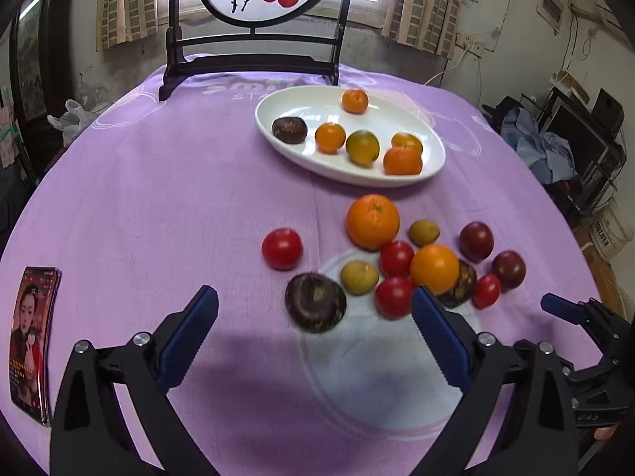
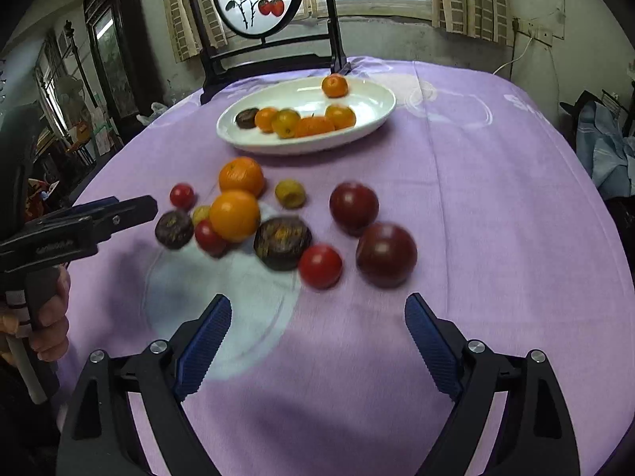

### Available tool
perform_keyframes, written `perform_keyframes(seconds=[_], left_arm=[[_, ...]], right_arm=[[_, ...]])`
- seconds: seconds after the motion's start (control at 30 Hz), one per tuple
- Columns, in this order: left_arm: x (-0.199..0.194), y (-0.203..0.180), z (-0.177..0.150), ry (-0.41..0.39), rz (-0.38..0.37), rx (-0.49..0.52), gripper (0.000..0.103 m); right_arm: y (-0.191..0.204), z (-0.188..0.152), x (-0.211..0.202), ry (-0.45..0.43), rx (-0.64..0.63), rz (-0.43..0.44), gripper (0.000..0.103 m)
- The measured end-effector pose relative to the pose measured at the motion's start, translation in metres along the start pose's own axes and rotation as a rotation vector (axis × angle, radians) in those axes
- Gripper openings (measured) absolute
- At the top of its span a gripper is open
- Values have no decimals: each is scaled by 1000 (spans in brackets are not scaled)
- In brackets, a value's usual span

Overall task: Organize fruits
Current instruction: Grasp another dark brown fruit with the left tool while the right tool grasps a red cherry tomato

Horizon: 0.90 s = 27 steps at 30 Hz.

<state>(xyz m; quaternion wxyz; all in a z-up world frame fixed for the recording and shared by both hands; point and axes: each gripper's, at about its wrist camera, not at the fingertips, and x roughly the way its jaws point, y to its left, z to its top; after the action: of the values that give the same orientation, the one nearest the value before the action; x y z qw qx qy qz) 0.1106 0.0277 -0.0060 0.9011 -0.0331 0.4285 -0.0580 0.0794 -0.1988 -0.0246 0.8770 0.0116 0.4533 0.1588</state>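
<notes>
Both the left gripper [image 1: 313,309] and the right gripper [image 2: 317,313] hang over the purple tablecloth [image 1: 158,198] with fingers spread wide and nothing between them. A white oval plate [image 1: 432,146] at the far side holds small oranges [image 1: 330,137] and one dark fruit [image 1: 289,130], while loose fruit [image 2: 234,216] lies clustered on the cloth between plate and grippers
</notes>
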Motion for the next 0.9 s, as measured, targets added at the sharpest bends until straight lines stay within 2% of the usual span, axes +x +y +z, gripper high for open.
perform_keyframes(seconds=[0.23, 0.5, 0.67, 0.83, 0.9], left_arm=[[5, -2, -14, 40, 13, 26, 95], [23, -4, -16, 78, 35, 52, 94], [39, -3, -11, 119, 17, 45, 68], [49, -8, -5, 121, 33, 67, 64], [50, -9, -3, 112, 43, 72, 56]], right_arm=[[3, -20, 0, 25, 9, 23, 90], [6, -21, 2, 29, -7, 29, 90], [5, -20, 3, 29, -2, 47, 90], [4, -19, 7, 40, -5, 44, 90], [3, -18, 9, 42, 0, 34, 90]])
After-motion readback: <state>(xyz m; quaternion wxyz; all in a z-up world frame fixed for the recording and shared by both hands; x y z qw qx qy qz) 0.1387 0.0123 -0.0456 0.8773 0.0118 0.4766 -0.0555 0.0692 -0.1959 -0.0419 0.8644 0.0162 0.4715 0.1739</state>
